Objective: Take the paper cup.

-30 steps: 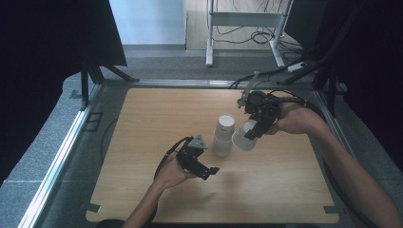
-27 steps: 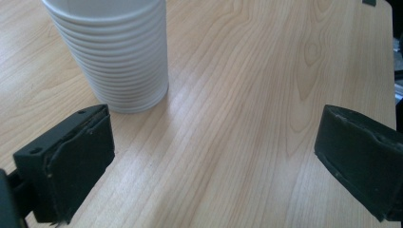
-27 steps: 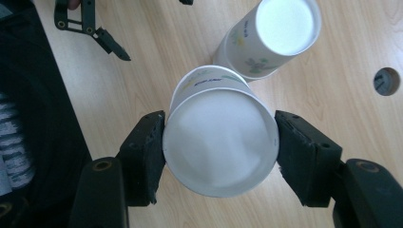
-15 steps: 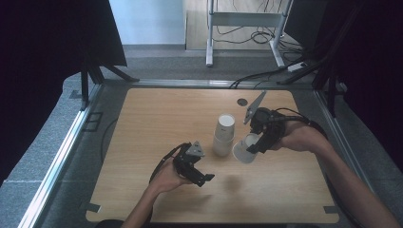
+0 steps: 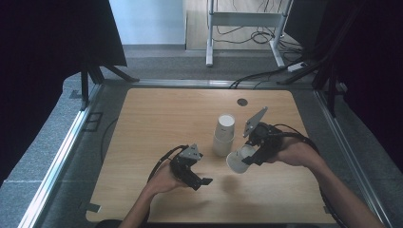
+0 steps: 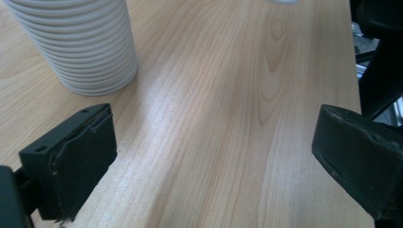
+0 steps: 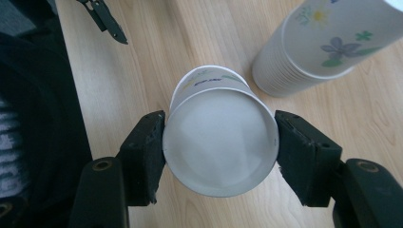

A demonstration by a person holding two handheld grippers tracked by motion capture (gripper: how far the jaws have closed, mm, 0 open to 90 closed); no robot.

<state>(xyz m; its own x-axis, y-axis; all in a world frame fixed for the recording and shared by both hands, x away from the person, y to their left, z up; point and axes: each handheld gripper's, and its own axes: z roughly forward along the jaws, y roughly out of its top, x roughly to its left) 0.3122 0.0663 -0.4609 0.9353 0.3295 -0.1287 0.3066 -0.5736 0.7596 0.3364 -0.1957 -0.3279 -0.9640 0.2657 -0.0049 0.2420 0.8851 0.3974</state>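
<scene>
right gripper (image 5: pixel 248 159) clamped on a single paper cup (image 5: pixel 237 161), pads pressed against both sides of its rim, as seen in the right gripper view (image 7: pixel 219 147) with the cup (image 7: pixel 219 137) squeezed between the two black jaws and its open mouth turned toward the camera. held tilted, mouth aimed down and toward the person, hovering just above the wooden table (image 5: pixel 157 123), close beside the base of the stack of cups (image 5: pixel 224 134). right hand (image 5: pixel 297 153) wrapped around the gripper body, forearm coming in from the lower right, wrist bent so the jaws point leftward and downward, grey plate sticking up behind. in the right gripper view, stack (image 7: pixel 328 42) standing upside down to the upper right, printed with flowers, not touching the held cup. left gripper (image 5: pixel 198 179) spread wide with nothing between the jaws, low over the table, left of the held cup and well apart from it; left hand (image 5: pixel 164 178) gripping from behind, forearm entering from the bottom edge, jaws pointing right. in the left gripper view (image 6: pixel 214 156), bare wood between the jaws and the ribbed rims of the stack (image 6: pixel 81 42) ahead to the left.
</scene>
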